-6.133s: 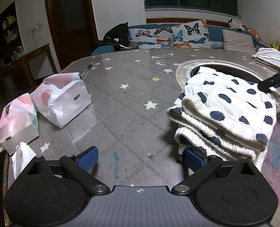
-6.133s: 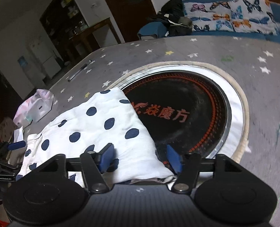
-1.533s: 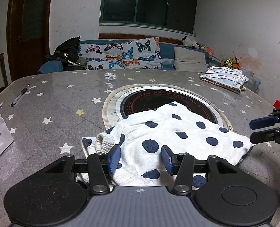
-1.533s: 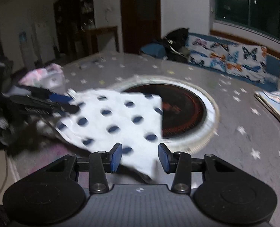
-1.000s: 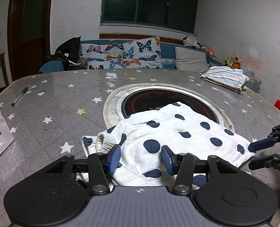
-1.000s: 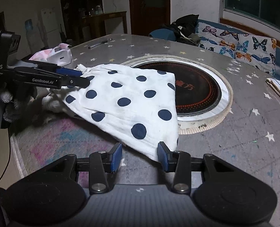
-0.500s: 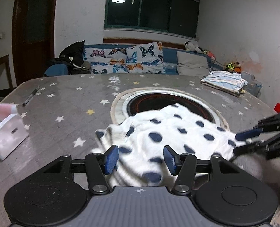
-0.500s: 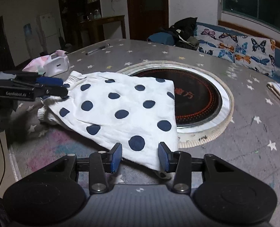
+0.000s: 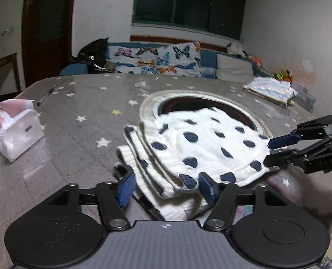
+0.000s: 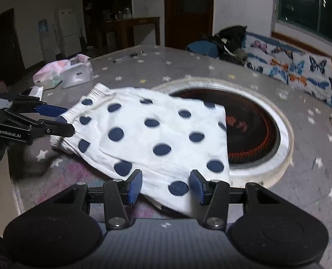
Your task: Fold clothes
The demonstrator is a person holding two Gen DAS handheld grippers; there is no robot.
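1. The left gripper [image 9: 167, 189] is released, its blue pads spread either side of the waistband end of the folded polka-dot garment [image 9: 201, 143]
2. The right gripper [image 10: 164, 187] is likewise spread wide at the opposite edge
3. The garment lies on the star-patterned worktop [image 9: 87, 103], partly overlapping the round inset [image 10: 262, 121]
4. Beyond sit tissue packs [image 9: 13, 127] and a striped folded pile [image 9: 269, 89]

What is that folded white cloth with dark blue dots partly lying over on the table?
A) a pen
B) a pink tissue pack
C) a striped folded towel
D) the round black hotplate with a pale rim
D: the folded white dotted cloth drapes over the near edge of the round black hotplate with its pale rim, set in the grey star-patterned table.
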